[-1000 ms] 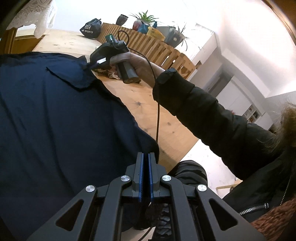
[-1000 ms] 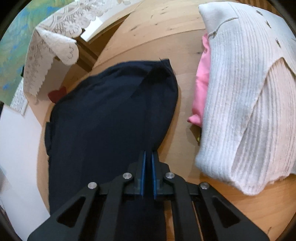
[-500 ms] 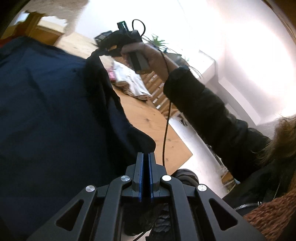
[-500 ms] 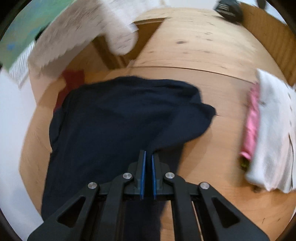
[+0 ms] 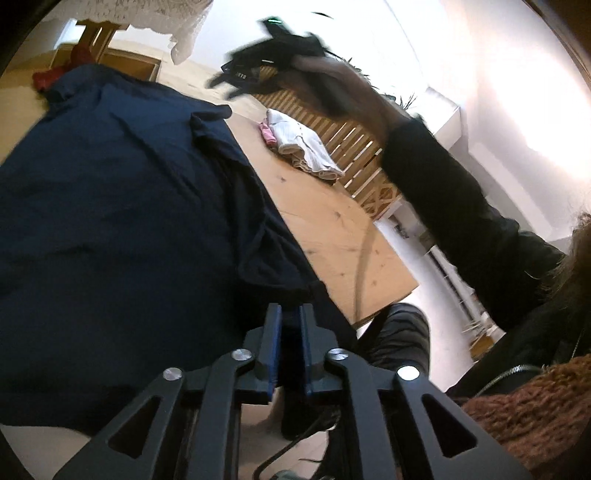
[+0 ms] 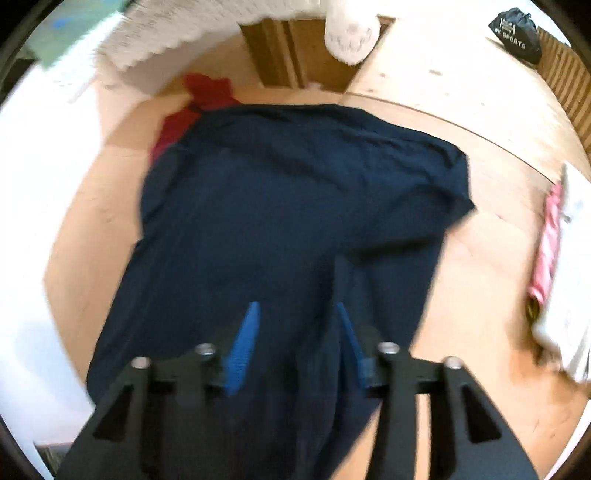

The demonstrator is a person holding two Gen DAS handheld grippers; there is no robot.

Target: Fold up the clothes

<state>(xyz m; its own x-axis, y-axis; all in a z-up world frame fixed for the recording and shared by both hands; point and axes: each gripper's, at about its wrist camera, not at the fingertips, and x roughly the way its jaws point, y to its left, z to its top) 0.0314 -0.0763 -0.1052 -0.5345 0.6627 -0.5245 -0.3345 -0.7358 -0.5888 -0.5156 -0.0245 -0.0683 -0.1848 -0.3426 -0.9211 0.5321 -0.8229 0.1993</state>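
Observation:
A navy blue shirt (image 6: 288,221) lies spread on the wooden table (image 6: 461,110), also seen in the left wrist view (image 5: 110,221). My left gripper (image 5: 290,317) sits at the shirt's near edge with its jaws a small gap apart and dark cloth between them. My right gripper (image 6: 295,314) is open, high above the shirt, with nothing in it. It also shows in the left wrist view (image 5: 221,79), blurred, held up over the shirt's far corner.
A folded white knit and a pink garment (image 6: 565,258) lie at the table's right side, also in the left wrist view (image 5: 299,144). A red cloth (image 6: 199,103) lies beyond the shirt. A black bag (image 6: 517,26) sits at the far corner. The table edge (image 5: 388,302) is close on the right.
My right gripper opened, let go of the shirt and rose; the shirt dropped flat on the table. My left gripper's jaws parted slightly.

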